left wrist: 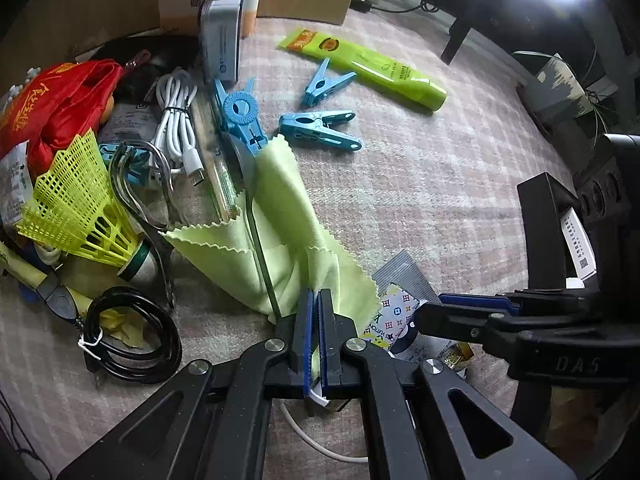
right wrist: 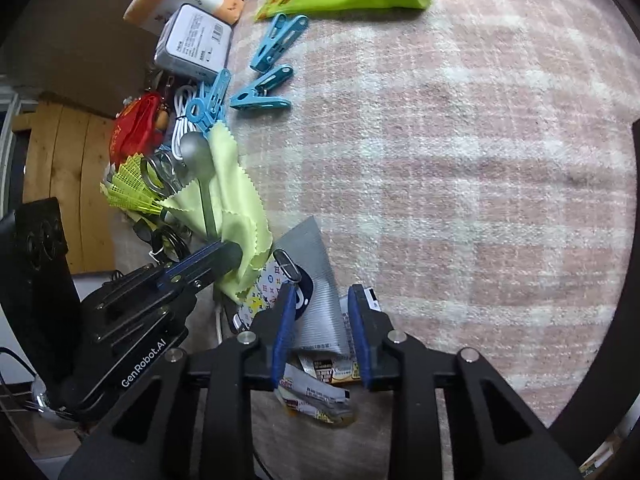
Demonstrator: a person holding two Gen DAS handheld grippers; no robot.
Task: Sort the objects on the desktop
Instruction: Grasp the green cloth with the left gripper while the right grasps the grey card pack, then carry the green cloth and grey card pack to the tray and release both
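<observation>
My left gripper [left wrist: 318, 300] is shut on a corner of a light green cloth [left wrist: 280, 208], which is draped over the handle of a metal spoon [left wrist: 240, 156]. From the right wrist view, the same left gripper [right wrist: 236, 256] pinches the cloth [right wrist: 236, 200] beside the spoon [right wrist: 196, 152]. My right gripper [right wrist: 322, 300] points down over a grey ribbed packet [right wrist: 316, 264]. Its blue pads stand apart on either side of the packet, with small gaps. A patterned card [right wrist: 268, 280] lies partly under the cloth. In the left wrist view the right gripper [left wrist: 428, 312] reaches in from the right.
Blue clothespins [left wrist: 320, 128] and a green tube [left wrist: 372, 64] lie on the pink checked mat. At the left are a yellow shuttlecock [left wrist: 80, 208], scissors [left wrist: 136, 184], a white cable [left wrist: 176, 120], a black cable coil [left wrist: 132, 336], a red bag [left wrist: 60, 100] and a tin box [left wrist: 222, 32]. Snack sachets [right wrist: 316, 396] lie under the right gripper.
</observation>
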